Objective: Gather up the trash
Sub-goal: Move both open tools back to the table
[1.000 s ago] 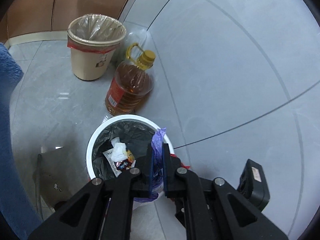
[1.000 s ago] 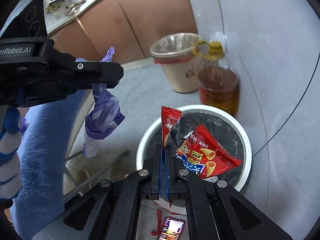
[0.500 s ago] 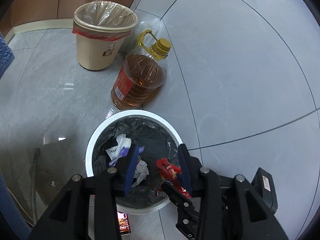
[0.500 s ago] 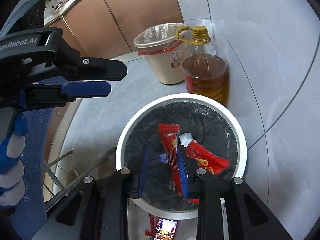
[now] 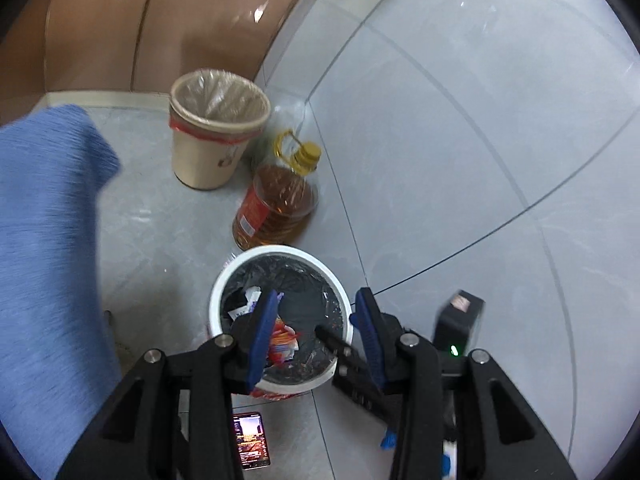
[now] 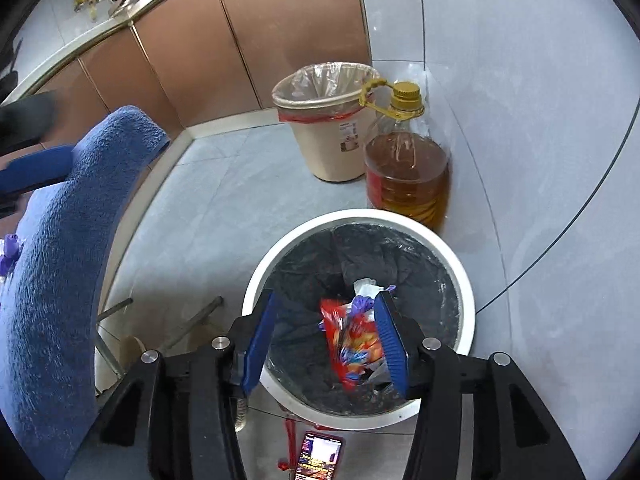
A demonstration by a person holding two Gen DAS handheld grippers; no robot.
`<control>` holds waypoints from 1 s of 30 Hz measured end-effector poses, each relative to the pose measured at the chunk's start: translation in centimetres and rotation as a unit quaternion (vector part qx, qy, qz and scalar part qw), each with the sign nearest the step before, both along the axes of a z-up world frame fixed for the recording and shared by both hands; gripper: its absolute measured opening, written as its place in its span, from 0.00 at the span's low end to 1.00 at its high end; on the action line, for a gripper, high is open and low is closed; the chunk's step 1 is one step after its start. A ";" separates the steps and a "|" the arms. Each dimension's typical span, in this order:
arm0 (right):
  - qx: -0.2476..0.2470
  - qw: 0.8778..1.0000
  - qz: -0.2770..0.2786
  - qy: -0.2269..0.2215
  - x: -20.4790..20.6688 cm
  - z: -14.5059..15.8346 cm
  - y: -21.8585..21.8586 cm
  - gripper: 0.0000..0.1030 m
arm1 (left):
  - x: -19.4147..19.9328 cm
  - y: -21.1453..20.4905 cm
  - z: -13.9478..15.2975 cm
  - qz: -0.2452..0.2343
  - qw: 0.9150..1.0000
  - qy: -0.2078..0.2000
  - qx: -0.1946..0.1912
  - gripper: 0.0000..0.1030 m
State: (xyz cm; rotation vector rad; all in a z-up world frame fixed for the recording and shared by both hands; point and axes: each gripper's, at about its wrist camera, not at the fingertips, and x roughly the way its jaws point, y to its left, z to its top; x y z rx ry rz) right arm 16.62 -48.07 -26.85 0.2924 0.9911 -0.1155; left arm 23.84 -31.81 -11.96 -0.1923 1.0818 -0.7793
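Observation:
A white trash bin (image 5: 339, 300) (image 6: 466, 284) with a black liner stands on the grey floor below both grippers. Inside it lie a red snack wrapper (image 6: 352, 340) (image 5: 282, 342), a purple glove (image 6: 362, 306) and white paper (image 6: 364, 286) (image 5: 252, 294). My left gripper (image 5: 316, 328) is open and empty above the bin. My right gripper (image 6: 326, 336) is open and empty above the bin, with the wrapper seen between its fingers. The right gripper's fingers (image 5: 352, 364) show low in the left wrist view.
A beige bin (image 5: 218, 132) (image 6: 332, 120) with a clear liner and a large oil bottle (image 5: 280, 204) (image 6: 406, 168) stand against the wall. A blue cloth-covered surface (image 5: 44, 240) (image 6: 52, 288) is at left. A phone (image 5: 251, 444) (image 6: 320, 456) lies on the floor. Brown cabinets (image 6: 240, 48) are behind.
Both grippers opened. The left let go of the purple glove and the right let go of the red wrapper; both now lie in the bin. The left gripper has risen higher.

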 end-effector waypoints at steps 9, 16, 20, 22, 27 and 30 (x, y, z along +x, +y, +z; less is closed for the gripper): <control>-0.008 1.000 0.000 -0.016 -0.7 4.5 1.7 0.54 | -4.0 8.8 5.2 0.037 0.998 -0.051 -0.005 0.39; -0.009 0.995 0.057 -0.078 -3.4 11.6 7.3 0.54 | -7.8 15.9 7.5 0.058 0.994 -0.089 0.010 0.39; -0.011 0.988 0.098 -0.116 -5.3 15.6 11.3 0.55 | -10.3 20.3 8.8 0.078 0.990 -0.116 0.028 0.40; -0.014 0.984 0.117 -0.131 -6.2 17.1 13.1 0.56 | -11.9 23.3 9.5 0.093 0.986 -0.132 0.039 0.42; -0.019 0.971 0.168 -0.169 -9.1 21.0 18.0 0.59 | -15.1 29.9 10.8 0.128 0.975 -0.167 0.068 0.47; -0.015 0.964 0.193 -0.185 -10.5 22.7 20.5 0.61 | -16.8 34.2 11.6 0.149 0.970 -0.177 0.073 0.48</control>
